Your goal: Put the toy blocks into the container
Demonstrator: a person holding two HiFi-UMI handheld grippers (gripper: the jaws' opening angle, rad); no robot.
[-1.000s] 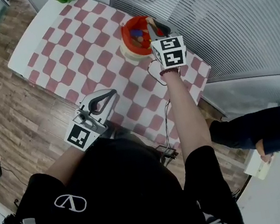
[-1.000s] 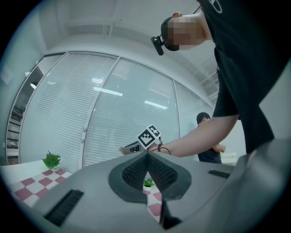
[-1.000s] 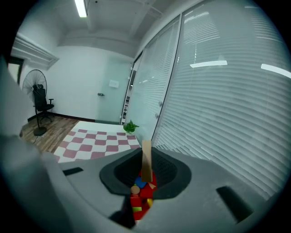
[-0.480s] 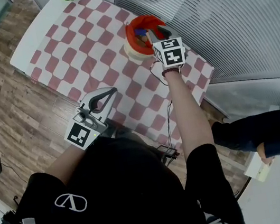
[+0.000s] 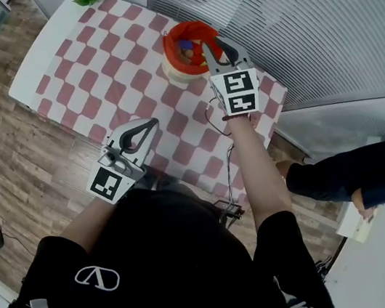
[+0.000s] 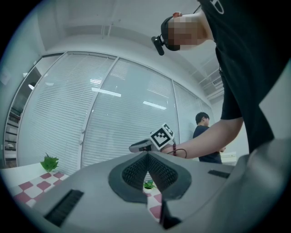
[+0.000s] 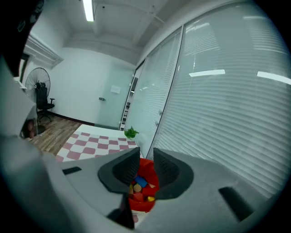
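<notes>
**Head view.** The red round plastic container [image 5: 188, 43], resting on a cream base, stood on the table covered with a red-and-white checked cloth [image 5: 111, 68]. The multicoloured toy blocks [image 5: 190, 50] lay inside it, and no loose block showed anywhere on the cloth. The right gripper [image 5: 217, 49] hung just beside the container's near rim. The left gripper [image 5: 145, 128] was held well apart from the container, over the table's near edge. Compared with one second earlier, the right gripper had drawn back from above the container's mouth towards the person, while the left gripper had kept its place. **Left gripper view.** The left gripper [image 6: 147, 157] was clenched, its ribbed pads meeting at the tips with nothing between them. **Right gripper view.** The right gripper [image 7: 146, 169] was released and empty. Its jaws had just been opening and then narrowing slightly, and the container [image 7: 144, 202] with its blocks [image 7: 141, 181] showed through the gap, beyond and below the jaws. The step in hand was judged to be withdrawal after a drop. It is done well by rising clear of the rim before travelling, with the jaws kept apart, so that the light container is neither snagged nor tipped.
</notes>
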